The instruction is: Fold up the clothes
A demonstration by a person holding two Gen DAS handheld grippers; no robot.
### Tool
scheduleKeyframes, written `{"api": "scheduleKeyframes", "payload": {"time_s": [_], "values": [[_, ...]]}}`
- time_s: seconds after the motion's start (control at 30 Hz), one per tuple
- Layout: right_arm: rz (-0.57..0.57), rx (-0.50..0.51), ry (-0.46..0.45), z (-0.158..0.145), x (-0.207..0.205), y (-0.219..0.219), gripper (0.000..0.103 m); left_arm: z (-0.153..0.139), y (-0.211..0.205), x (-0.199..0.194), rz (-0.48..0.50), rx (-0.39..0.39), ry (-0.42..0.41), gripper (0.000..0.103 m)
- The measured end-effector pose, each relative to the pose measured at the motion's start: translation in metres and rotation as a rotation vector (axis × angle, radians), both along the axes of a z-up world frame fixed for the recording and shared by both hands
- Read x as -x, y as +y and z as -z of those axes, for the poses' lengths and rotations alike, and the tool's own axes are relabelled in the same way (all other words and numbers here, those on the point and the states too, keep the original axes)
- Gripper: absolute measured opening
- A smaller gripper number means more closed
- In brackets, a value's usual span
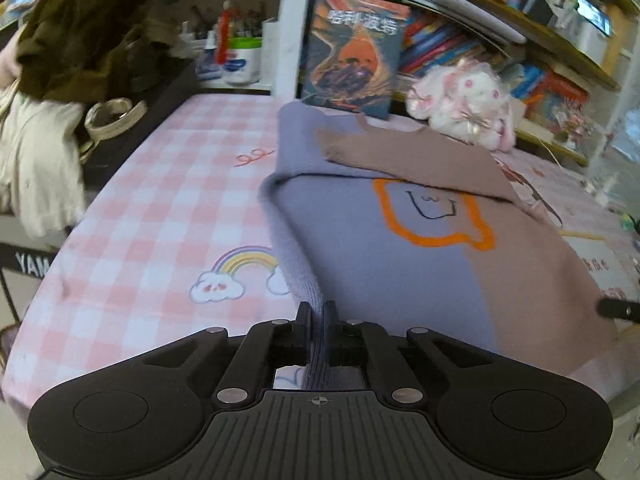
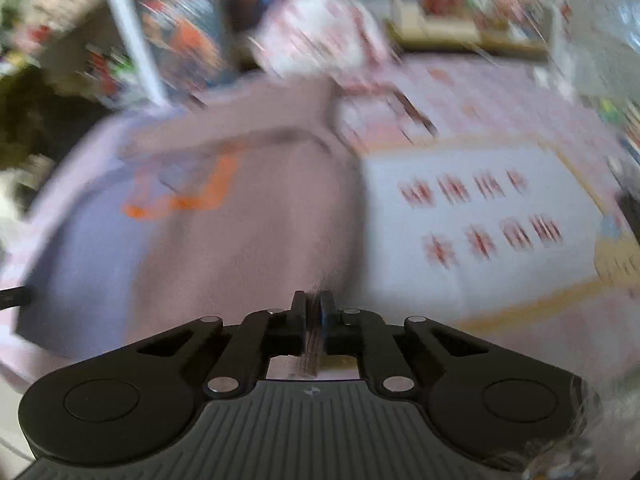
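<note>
The left gripper (image 1: 319, 308) is pinched on the ribbed hem of the blue half of a two-tone sweater (image 1: 384, 264), at its near left corner. The right gripper (image 2: 313, 300) is clamped on the brown half's hem at the near right corner; that view is badly blurred. From both grippers the sweater stretches away across the pink checked tablecloth (image 1: 160, 208), its long axis running toward the bookshelf (image 1: 460, 40), a brown sleeve already folded across the chest. Each hand holds its own corner, so carrying the hem forward toward the collar would likely make the next fold.
</note>
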State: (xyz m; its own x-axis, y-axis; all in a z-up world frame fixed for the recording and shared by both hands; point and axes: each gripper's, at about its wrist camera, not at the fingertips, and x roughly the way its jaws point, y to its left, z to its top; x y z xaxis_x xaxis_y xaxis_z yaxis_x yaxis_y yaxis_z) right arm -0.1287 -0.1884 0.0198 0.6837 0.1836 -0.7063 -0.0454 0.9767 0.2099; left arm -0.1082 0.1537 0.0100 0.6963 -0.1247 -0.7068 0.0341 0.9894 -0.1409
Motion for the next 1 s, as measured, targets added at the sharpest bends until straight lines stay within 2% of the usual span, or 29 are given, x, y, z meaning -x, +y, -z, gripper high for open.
{"api": "scheduleKeyframes", "payload": {"time_s": [0.03,0.13,0.23,0.27,0.3,0.33,0.37,0.47,0.5,0.53,0.6,0.67,0.77,0.93,1.0], "values": [[-0.023,-0.018,-0.030,-0.006,0.002,0.002,0.006,0.003,0.002,-0.003,-0.010,0.012,0.021,0.004],[0.016,-0.044,0.013,0.001,-0.003,-0.003,0.006,0.012,0.011,-0.007,-0.042,0.046,0.077,0.007],[0.060,-0.068,0.061,0.010,-0.007,-0.009,0.013,0.019,0.019,-0.008,-0.058,0.090,0.110,0.023],[0.071,-0.071,0.072,0.012,-0.008,-0.011,0.014,0.021,0.021,-0.009,-0.058,0.107,0.123,0.031],[0.083,-0.071,0.083,0.015,-0.009,-0.013,0.019,0.023,0.021,-0.010,-0.055,0.118,0.131,0.033],[0.094,-0.072,0.094,0.017,-0.011,-0.015,0.026,0.025,0.021,-0.010,-0.053,0.129,0.136,0.033],[0.101,-0.076,0.101,0.019,-0.012,-0.016,0.029,0.028,0.021,-0.011,-0.050,0.136,0.144,0.033],[0.110,-0.085,0.114,0.025,-0.018,-0.017,0.030,0.030,0.020,-0.012,-0.052,0.148,0.134,0.024],[0.112,-0.082,0.118,0.026,-0.019,-0.016,0.025,0.030,0.020,-0.014,-0.048,0.153,0.137,0.003],[0.109,-0.079,0.119,0.026,-0.020,-0.016,0.011,0.029,0.021,-0.014,-0.051,0.154,0.132,0.003],[0.111,-0.073,0.107,0.023,-0.019,-0.017,0.009,0.017,0.021,-0.007,-0.037,0.146,0.065,0.003],[0.109,-0.056,0.042,0.009,-0.011,-0.017,0.009,0.004,0.019,-0.001,-0.016,0.125,0.003,0.003],[0.063,-0.042,-0.044,-0.011,-0.001,-0.014,0.008,0.007,0.021,-0.006,-0.008,0.125,0.036,0.004],[0.087,-0.082,0.058,0.009,-0.009,-0.021,0.009,0.022,0.027,-0.013,-0.021,0.161,0.105,0.005],[0.100,-0.098,0.095,0.017,-0.013,-0.024,0.011,0.025,0.028,-0.014,-0.021,0.167,0.121,0.010]]}}
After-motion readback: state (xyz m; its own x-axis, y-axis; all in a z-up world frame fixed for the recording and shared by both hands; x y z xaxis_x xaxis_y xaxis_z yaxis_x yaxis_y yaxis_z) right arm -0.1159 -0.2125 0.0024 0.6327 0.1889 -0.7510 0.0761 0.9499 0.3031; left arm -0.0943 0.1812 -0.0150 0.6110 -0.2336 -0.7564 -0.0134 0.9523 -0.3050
